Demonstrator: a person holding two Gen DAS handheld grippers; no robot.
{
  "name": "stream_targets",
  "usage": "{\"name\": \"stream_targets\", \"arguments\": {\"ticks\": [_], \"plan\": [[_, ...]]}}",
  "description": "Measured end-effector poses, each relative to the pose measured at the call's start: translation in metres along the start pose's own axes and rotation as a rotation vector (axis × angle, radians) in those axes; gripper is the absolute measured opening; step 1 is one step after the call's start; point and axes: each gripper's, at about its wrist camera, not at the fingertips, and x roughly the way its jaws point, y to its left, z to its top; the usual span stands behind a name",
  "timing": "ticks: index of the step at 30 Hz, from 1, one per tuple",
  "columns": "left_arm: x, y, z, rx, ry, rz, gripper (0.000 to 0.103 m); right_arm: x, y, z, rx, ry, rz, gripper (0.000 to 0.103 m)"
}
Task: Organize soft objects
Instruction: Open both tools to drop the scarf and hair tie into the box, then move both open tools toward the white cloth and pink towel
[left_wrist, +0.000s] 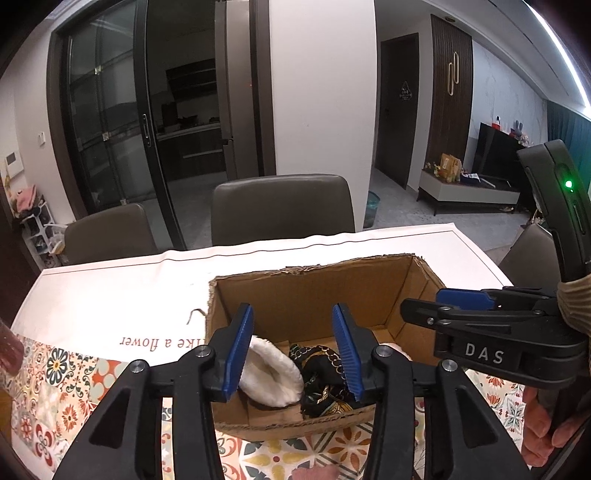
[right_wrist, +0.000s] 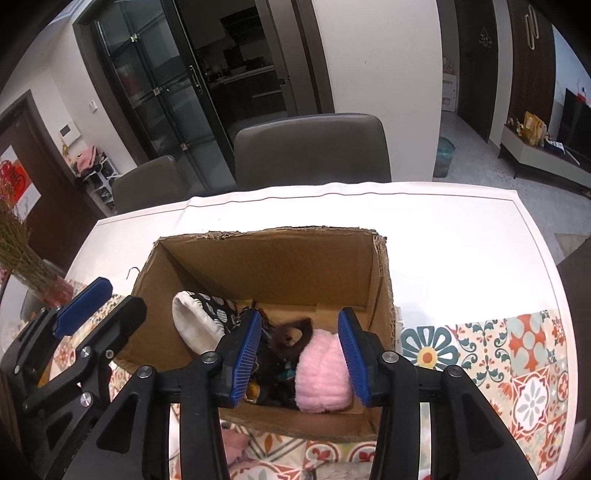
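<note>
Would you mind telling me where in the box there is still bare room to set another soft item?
The cardboard box has bare floor along its far wall. The near half is crowded: white slipper left, dark scarf middle, pink fluffy ball right. Outside, the white tablecloth beyond and right is bare.

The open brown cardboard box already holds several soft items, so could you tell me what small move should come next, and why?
Probably lift both tools clear of the open brown cardboard box. The fluffy pink yarn-like ball, the white-lined patterned slipper and the dark patterned scarf already lie inside, while the right tool and left tool are open and empty above it.
</note>
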Motion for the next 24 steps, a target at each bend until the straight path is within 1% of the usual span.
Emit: {"name": "stream_targets", "arguments": {"ticks": [5, 7, 10, 13, 15, 16, 17, 20, 24], "plan": [[-0.013, 0.003, -0.004, 0.000, -0.010, 0.009, 0.046, -0.013, 0.005, -0.004, -0.017, -0.020, -0.017, 0.045], [-0.020, 0.002, -0.006, 0.011, -0.014, 0.014, 0.048, -0.019, 0.008, -0.006, -0.027, -0.031, -0.027, 0.045], [-0.033, 0.001, -0.007, 0.030, -0.037, 0.036, 0.048, -0.033, 0.013, -0.009, -0.041, -0.059, -0.044, 0.045], [-0.044, 0.001, -0.009, 0.031, -0.050, 0.036, 0.050, -0.049, 0.016, -0.012, -0.042, -0.084, -0.047, 0.045], [-0.054, 0.001, -0.010, 0.030, -0.064, 0.042, 0.052, -0.059, 0.017, -0.014, -0.039, -0.102, -0.041, 0.048], [-0.058, 0.001, -0.011, 0.030, -0.071, 0.043, 0.052, -0.063, 0.017, -0.016, -0.038, -0.111, -0.042, 0.054], [-0.064, 0.001, -0.012, 0.031, -0.077, 0.044, 0.052, -0.069, 0.018, -0.017, -0.039, -0.123, -0.043, 0.056], [-0.077, 0.000, -0.015, 0.038, -0.095, 0.055, 0.053, -0.082, 0.022, -0.023, -0.048, -0.148, -0.042, 0.056], [-0.096, 0.000, -0.022, 0.035, -0.117, 0.055, 0.055, -0.094, 0.027, -0.031, -0.050, -0.157, -0.026, 0.056]]}}
